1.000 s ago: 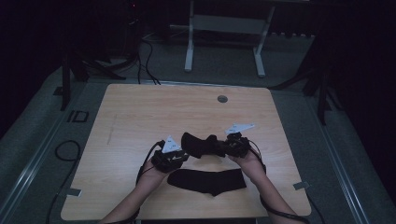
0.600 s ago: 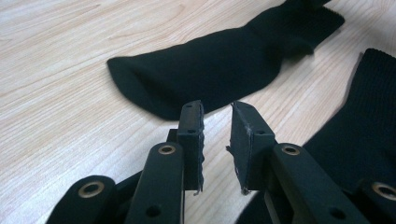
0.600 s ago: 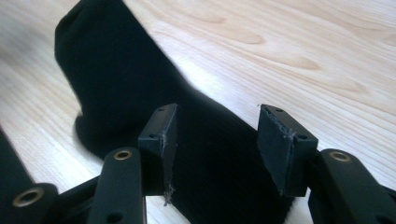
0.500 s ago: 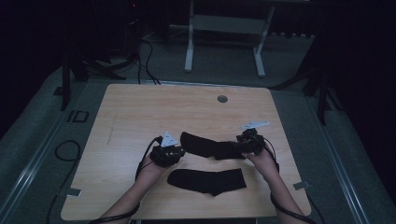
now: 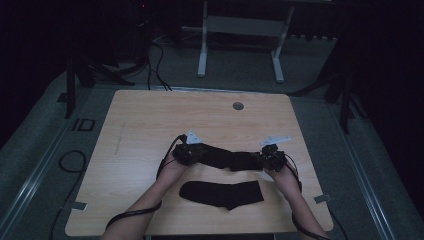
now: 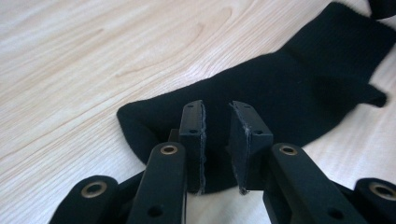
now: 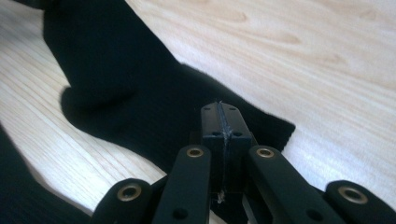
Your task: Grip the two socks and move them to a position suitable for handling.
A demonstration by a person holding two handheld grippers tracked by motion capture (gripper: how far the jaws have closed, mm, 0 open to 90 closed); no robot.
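Two black socks lie on a pale wooden table (image 5: 135, 125). At the left, the left gripper (image 5: 186, 152) sits over one end of the farther sock (image 5: 227, 157), its jaws a little apart with no cloth pinched. That sock lies stretched flat between both grippers, plain, dark and ribbed. At the right, the right gripper (image 5: 267, 159) has just snapped its jaws together above the other end; whether cloth is caught between them cannot be told. The nearer sock (image 5: 222, 194) lies flat just in front, untouched.
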